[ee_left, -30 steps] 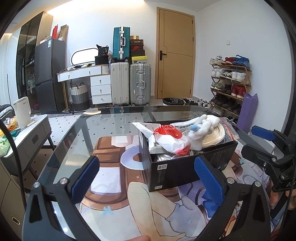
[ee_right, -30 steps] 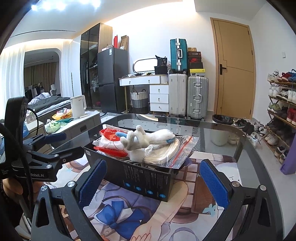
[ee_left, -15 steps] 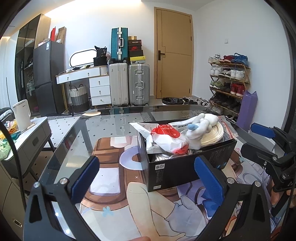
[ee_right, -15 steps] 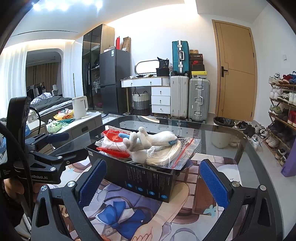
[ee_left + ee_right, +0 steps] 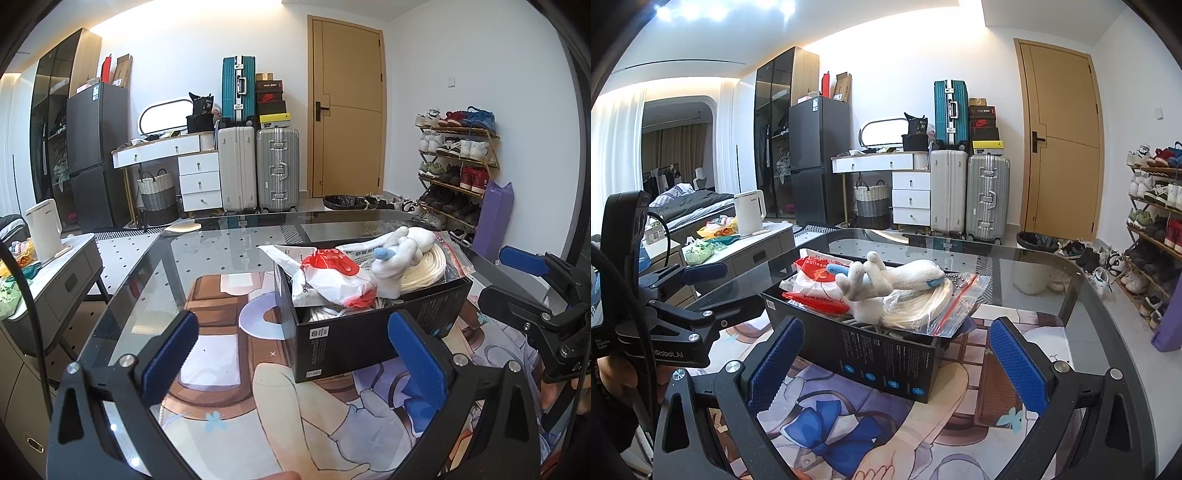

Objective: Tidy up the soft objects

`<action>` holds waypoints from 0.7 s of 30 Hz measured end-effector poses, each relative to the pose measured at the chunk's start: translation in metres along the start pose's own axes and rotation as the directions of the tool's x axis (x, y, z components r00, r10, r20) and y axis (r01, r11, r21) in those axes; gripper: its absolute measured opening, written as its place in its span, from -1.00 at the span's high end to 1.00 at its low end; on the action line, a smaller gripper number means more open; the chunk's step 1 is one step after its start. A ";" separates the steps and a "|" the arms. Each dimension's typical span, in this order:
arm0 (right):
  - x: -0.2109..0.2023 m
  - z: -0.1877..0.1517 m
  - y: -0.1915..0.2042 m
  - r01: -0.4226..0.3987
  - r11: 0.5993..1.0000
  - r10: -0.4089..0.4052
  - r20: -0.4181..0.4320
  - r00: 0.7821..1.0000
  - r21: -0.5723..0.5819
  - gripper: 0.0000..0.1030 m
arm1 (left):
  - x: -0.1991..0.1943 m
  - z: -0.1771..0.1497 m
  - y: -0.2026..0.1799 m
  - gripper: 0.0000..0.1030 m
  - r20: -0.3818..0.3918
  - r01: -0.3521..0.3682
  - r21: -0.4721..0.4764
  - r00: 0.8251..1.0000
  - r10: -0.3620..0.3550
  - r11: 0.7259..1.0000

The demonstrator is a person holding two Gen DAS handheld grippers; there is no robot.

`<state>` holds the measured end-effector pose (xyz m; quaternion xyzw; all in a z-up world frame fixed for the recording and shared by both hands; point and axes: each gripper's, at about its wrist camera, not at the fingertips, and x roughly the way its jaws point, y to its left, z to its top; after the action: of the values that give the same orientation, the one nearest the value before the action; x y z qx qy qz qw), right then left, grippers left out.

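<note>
Black cardboard box [image 5: 886,354] is sitting overfilled on the glass worktop [image 5: 207,266], white plush toy [image 5: 882,284] perching on top. Left tool [image 5: 291,354] and right tool [image 5: 897,358] are gaping wide, gripping nothing. Nudging the heap is risking spillage.

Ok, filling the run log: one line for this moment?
left tool open, empty | right tool open, empty | plush toy atop black box | nothing grasped
</note>
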<state>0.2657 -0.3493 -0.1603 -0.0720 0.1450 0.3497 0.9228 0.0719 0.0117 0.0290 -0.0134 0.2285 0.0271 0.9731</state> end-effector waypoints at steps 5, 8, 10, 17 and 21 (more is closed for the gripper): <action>0.001 0.000 0.000 0.003 1.000 -0.003 0.000 1.000 0.001 -0.99 | 0.000 0.000 0.000 -1.00 0.000 0.002 0.001 1.000 -0.002 1.000; 0.001 0.000 -0.001 0.003 1.000 -0.003 -0.001 1.000 -0.002 -0.99 | 0.000 0.001 0.000 -1.00 0.000 0.002 0.001 1.000 -0.002 1.000; 0.001 0.000 -0.001 0.003 1.000 -0.003 -0.002 1.000 -0.002 -0.99 | 0.000 0.001 0.000 -1.00 0.000 0.001 0.001 1.000 -0.001 1.000; 0.001 0.000 0.000 0.004 1.000 -0.004 -0.001 1.000 0.000 -0.99 | -0.001 0.001 0.000 -1.00 0.001 0.001 0.001 1.000 -0.001 1.000; 0.001 0.000 -0.001 0.004 1.000 -0.004 -0.001 1.000 -0.002 -0.99 | -0.001 0.000 0.000 -1.00 0.001 0.001 0.001 1.000 -0.001 1.000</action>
<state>0.2672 -0.3490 -0.1604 -0.0734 0.1451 0.3481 0.9232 0.0715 0.0114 0.0298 -0.0131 0.2278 0.0267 0.9732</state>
